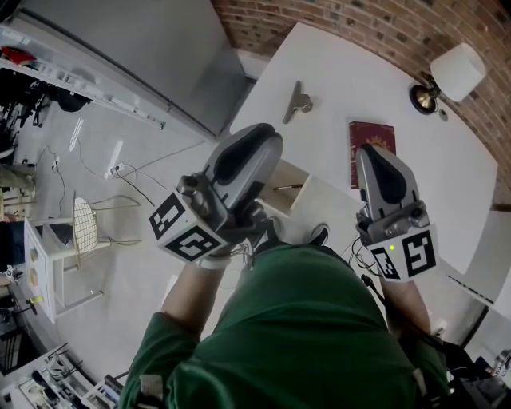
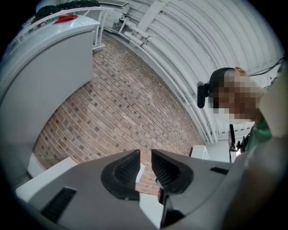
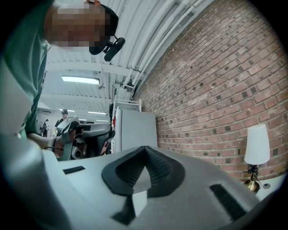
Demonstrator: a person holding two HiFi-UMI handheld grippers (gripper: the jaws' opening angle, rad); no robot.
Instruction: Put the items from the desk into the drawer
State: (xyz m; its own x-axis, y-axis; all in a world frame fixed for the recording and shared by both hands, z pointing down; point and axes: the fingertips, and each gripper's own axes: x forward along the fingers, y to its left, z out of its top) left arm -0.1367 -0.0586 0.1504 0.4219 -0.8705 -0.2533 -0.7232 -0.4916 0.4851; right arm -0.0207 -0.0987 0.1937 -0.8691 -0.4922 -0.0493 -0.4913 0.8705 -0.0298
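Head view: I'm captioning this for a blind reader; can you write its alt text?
A person in green holds the left gripper and right gripper at a white desk. On it are a red booklet, a metal clip and a lamp, with a brick wall behind.

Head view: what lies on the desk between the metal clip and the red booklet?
Nothing. Between the metal clip and the red booklet the white desk is bare; only the head view shows this stretch.

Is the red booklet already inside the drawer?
No, the red booklet lies flat on the white desk, out on its top.
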